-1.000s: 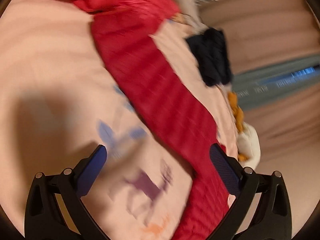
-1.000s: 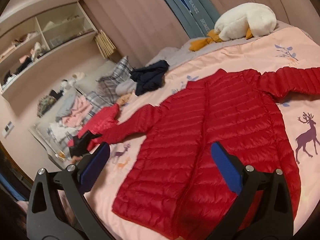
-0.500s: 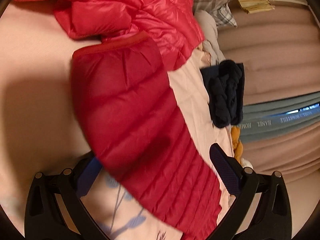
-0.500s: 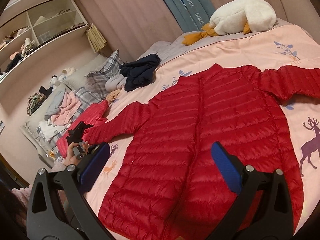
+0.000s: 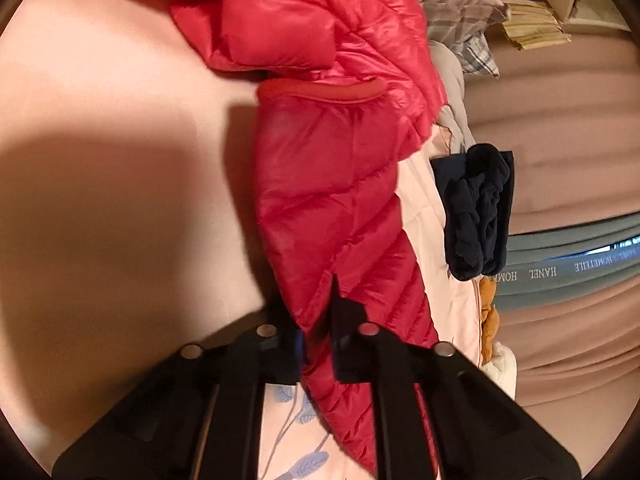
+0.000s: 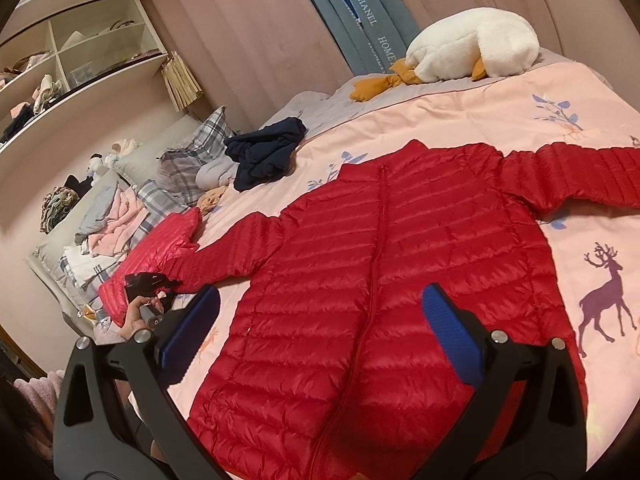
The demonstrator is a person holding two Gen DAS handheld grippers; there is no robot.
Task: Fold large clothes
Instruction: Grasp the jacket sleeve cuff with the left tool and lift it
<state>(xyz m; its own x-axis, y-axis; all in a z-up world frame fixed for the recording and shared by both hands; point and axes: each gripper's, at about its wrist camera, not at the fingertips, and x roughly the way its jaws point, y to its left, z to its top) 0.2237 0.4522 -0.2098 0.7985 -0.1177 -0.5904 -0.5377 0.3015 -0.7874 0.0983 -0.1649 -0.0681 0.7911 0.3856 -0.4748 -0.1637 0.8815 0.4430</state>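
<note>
I had the left tool (image 5: 316, 344) clenched on the sleeve (image 5: 328, 200) of the red down jacket (image 6: 400, 280), just short of its cuff (image 5: 320, 90). The right tool (image 6: 320, 328) hung released over the jacket's hem, holding nothing. The jacket lay spread flat, front up, on the pink bed cover (image 6: 460, 116), arms out to both sides. First fold, I judged: next, carry that sleeve in across the chest. Open cover lay near and far of it; a second red jacket (image 5: 312, 12) crowded the cuff, and the bed's left edge was close.
</note>
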